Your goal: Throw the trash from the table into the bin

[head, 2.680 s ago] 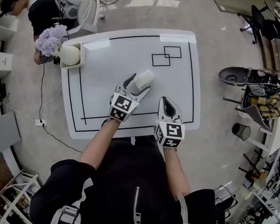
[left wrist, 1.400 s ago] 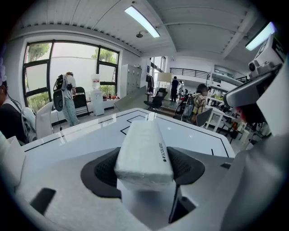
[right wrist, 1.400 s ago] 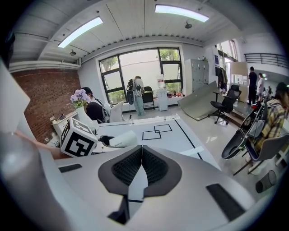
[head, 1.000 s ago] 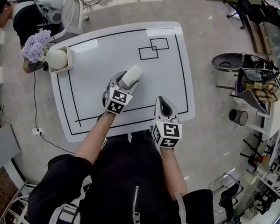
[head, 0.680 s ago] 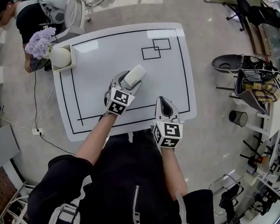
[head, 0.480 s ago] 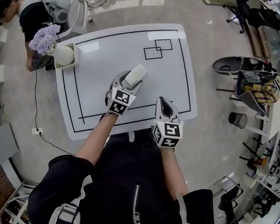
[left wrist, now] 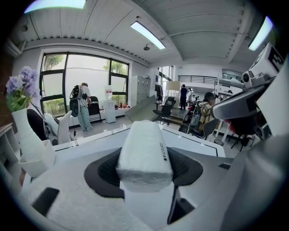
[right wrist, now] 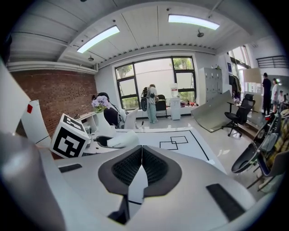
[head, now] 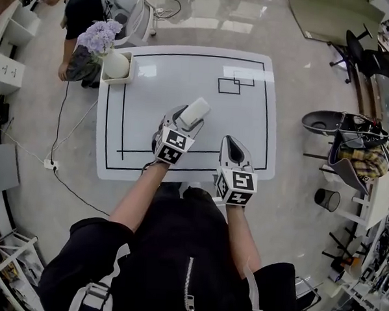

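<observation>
A white wrapped packet of trash (head: 193, 112) sits between the jaws of my left gripper (head: 185, 117), which is shut on it and holds it above the white table (head: 166, 72). In the left gripper view the packet (left wrist: 144, 153) fills the middle, clamped by both dark pads (left wrist: 108, 171). My right gripper (head: 232, 150) is shut with nothing in it, over the table's near edge; its pads (right wrist: 156, 168) meet. From the right gripper view the left gripper (right wrist: 97, 140) with the packet (right wrist: 116, 140) shows at the left. No bin shows for certain.
A white vase of purple flowers (head: 112, 56) stands in a tray at the table's far left corner. A person (head: 82, 9) sits behind it. Black line markings (head: 236, 82) cross the tabletop. Chairs and clutter (head: 351, 137) and a small dark basket (head: 327, 199) lie right.
Both grippers have risen a little and shifted with the packet still held. The head view has swung, so the table now sits squarer and further from the clutter at right.
</observation>
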